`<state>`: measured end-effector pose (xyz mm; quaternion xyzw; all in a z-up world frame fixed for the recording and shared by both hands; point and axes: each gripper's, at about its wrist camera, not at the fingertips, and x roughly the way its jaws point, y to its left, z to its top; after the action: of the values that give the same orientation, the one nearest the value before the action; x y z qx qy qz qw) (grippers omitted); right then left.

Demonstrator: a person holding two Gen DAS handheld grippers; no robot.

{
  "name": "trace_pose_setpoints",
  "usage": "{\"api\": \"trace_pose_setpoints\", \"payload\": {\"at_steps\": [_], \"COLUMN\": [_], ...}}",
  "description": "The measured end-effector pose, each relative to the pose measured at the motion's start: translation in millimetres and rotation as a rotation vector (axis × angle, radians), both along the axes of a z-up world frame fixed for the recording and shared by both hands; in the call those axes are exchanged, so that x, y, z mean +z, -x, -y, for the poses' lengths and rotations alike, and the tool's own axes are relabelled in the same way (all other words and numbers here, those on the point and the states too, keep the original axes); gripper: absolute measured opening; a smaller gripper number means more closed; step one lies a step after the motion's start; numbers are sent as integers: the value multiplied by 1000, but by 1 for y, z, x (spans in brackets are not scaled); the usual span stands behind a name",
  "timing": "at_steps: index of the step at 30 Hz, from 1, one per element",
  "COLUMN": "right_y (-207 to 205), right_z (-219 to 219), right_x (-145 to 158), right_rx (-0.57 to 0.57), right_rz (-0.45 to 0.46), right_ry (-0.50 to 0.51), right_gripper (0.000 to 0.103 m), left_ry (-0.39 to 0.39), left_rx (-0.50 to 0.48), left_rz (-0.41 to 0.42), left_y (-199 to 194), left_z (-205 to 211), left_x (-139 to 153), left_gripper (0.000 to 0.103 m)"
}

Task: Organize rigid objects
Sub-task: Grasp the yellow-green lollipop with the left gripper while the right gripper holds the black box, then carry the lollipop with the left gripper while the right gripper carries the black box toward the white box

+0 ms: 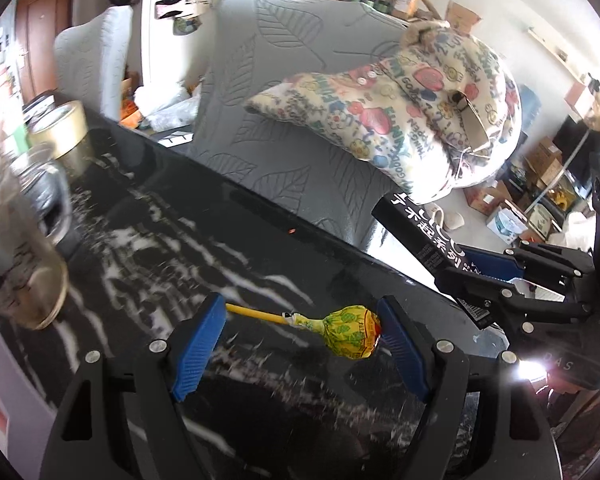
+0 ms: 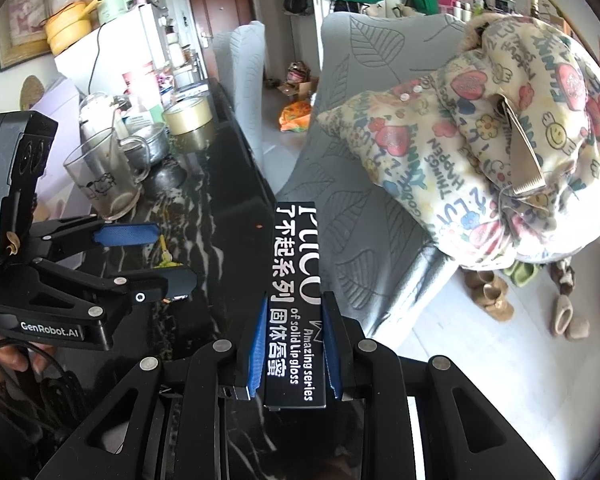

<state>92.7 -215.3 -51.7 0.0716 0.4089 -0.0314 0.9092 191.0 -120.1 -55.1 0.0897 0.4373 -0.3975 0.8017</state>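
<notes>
A yellow-wrapped lollipop with a yellow stick lies across the open jaws of my left gripper, its head against the right blue pad, just above the black marble table. In the right wrist view the left gripper shows at the left with the lollipop between its fingers. My right gripper is shut on a long black lip gloss box with white lettering, held over the table's edge. The box and right gripper also show in the left wrist view.
A glass mug, a metal pot and a tape roll stand at the table's far left end. A grey sofa with a printed cushion sits beyond the table edge.
</notes>
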Motion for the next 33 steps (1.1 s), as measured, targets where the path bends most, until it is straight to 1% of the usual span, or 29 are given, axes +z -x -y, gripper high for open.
{"api": "trace_pose_setpoints", "payload": {"at_steps": [5, 9, 15, 27, 33], "right_y": [1, 0, 0, 4, 1], "right_z": [-18, -37, -68, -126, -156], "right_x": [4, 5, 5, 11, 12], "right_rx": [45, 96, 187, 387, 500], "right_rz": [13, 21, 27, 54, 62], "right_ry": [0, -6, -19, -27, -34], "right_gripper": [25, 25, 25, 25, 25], "left_ry": [-15, -7, -2, 16, 6], "left_rx": [62, 116, 205, 362, 473], "left_rz": [15, -7, -1, 57, 86], "left_y": [2, 4, 17, 49, 66], "left_z": [-26, -48, -86, -152, -183], "left_x": [7, 8, 14, 39, 47], "left_gripper": [78, 78, 78, 78, 78]}}
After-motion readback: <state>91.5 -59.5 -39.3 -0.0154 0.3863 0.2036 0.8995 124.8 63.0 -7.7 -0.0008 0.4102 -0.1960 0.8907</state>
